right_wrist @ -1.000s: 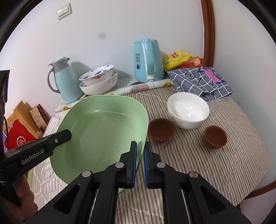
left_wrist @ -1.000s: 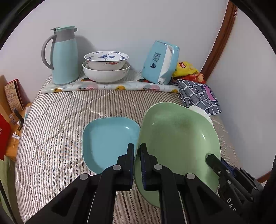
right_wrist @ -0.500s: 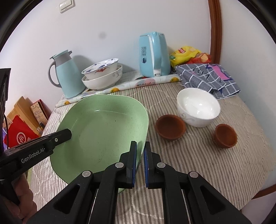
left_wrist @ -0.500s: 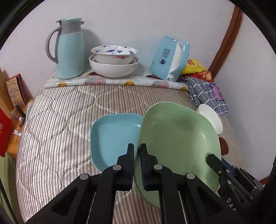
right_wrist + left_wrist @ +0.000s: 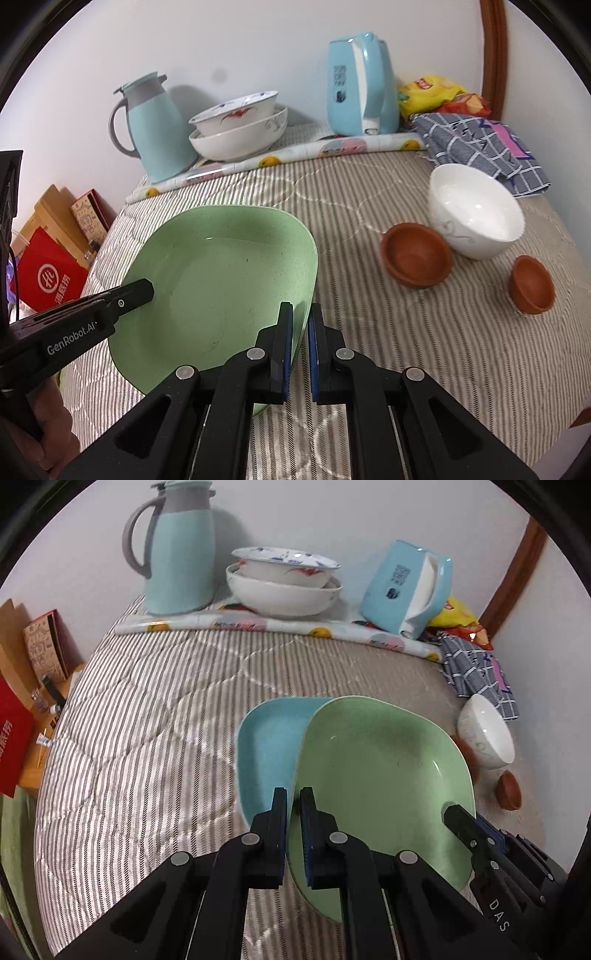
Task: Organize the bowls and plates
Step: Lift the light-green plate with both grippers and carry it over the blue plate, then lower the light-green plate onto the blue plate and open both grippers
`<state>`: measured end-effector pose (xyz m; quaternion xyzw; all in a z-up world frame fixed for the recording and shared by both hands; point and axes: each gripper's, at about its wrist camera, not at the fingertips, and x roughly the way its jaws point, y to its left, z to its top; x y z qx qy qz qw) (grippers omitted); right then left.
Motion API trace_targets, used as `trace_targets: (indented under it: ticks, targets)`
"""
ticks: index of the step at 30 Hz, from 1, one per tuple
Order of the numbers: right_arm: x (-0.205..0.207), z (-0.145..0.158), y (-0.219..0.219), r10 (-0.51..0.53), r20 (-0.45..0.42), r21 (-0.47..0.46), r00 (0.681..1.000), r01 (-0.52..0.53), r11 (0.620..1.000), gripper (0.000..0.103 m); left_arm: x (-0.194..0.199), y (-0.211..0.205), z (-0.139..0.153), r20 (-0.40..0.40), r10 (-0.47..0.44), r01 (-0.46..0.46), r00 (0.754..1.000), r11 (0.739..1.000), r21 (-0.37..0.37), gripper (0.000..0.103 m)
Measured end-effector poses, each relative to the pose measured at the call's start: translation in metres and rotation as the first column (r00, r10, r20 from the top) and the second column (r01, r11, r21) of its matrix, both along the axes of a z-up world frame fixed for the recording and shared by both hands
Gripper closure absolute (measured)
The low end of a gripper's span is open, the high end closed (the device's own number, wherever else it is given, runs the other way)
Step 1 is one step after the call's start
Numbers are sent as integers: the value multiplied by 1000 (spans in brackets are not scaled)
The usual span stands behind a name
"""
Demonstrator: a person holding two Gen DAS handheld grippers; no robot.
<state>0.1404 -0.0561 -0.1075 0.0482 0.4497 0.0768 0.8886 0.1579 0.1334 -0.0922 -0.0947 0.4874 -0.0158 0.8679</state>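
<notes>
Left wrist view, 9 o'clock: red bag (image 5: pixel 13 738) and boxes off the bench edge. 11 o'clock: thermos (image 5: pixel 177 550) upright on a rolled mat (image 5: pixel 273 626). 12 o'clock: two stacked bowls (image 5: pixel 282 581), patterned one nested in the plain one. 1 o'clock: kettle (image 5: pixel 408 587), then snack bags (image 5: pixel 458 618) and checked cloth (image 5: pixel 476 668).

Centre: blue plate (image 5: pixel 269 749) on the striped bench (image 5: pixel 147 720). Only this view shows it; in the right wrist view the green plate hides it. Green plate (image 5: pixel 380 775) is tilted, its left rim overlapping the blue plate's right side. Whether the two touch: cannot tell.

Left hand-held gripper (image 5: pixel 293 830): jaws closed on the green plate's left rim, one finger each side. Right hand-held gripper (image 5: pixel 476 830) enters at 4 o'clock, on the plate's right rim.

3 o'clock: white bowl (image 5: pixel 485 734), with a small brown cup (image 5: pixel 509 790) below it; a second brown shape behind the plate rim is mostly hidden.

Right wrist view, 8 o'clock: left hand-held gripper (image 5: pixel 133 295) reaching over the green plate (image 5: pixel 221 280). Right hand-held gripper (image 5: pixel 300 350) clamps the plate's near-right rim. This view alone shows the right side in full: brown bowl (image 5: pixel 415 256) just beside white bowl (image 5: pixel 476 210), apparently touching; brown cup (image 5: pixel 532 284) apart at 3 o'clock. Kettle (image 5: pixel 360 85) at 1 o'clock, thermos (image 5: pixel 151 125) at 10 o'clock, stacked bowls (image 5: pixel 240 125) between.
</notes>
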Motion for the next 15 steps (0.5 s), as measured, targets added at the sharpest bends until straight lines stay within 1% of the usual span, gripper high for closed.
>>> trace_targets:
  ticks: [10, 15]
  targets:
    - [19, -21, 22, 50, -48, -10, 998, -50, 999, 95, 11, 21, -20, -43, 41, -41, 998, 999, 4, 95]
    - [30, -20, 29, 64, -42, -21, 997, -65, 998, 95, 17, 27, -24, -42, 50, -50, 998, 999, 0, 95]
